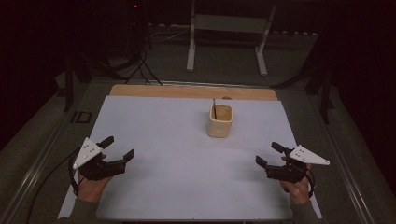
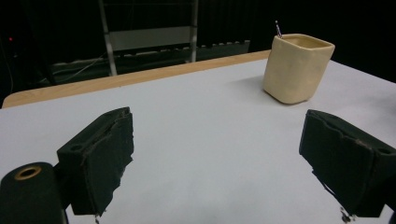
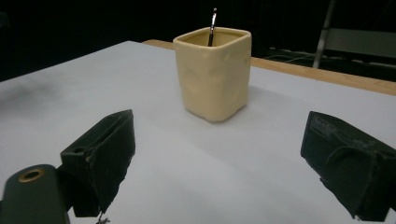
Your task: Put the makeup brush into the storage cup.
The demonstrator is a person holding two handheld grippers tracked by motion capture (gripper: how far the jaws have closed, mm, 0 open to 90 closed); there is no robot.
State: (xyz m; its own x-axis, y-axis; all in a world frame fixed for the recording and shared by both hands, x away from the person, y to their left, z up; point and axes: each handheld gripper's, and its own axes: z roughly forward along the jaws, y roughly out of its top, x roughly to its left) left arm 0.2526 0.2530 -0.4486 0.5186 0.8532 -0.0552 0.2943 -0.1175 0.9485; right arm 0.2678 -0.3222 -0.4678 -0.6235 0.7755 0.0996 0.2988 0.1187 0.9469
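High view: cup (image 1: pixel 220 120) upright on tabletop (image 1: pixel 159 140), right of centre toward the far edge; thin rod (image 1: pixel 214 106) stands in it. Left claw (image 1: pixel 120 148) and right claw (image 1: pixel 266 155) wide, empty, well apart from the cup.
Left gripper view: cup (image 2: pixel 298 67) far right, rod (image 2: pixel 278 29) leaning slightly.
Right gripper view: cup (image 3: pixel 214 72) ahead, rod (image 3: pixel 212 27) near vertical.

Cream cup (image 3: pixel 214 74) upright on white sheet (image 3: pixel 280 112), thin rod (image 3: pixel 213 25) inside. Gripper (image 3: pixel 217 170) short of it, jaws wide apart, nothing between. Wooden edge (image 3: pixel 327 74) behind.
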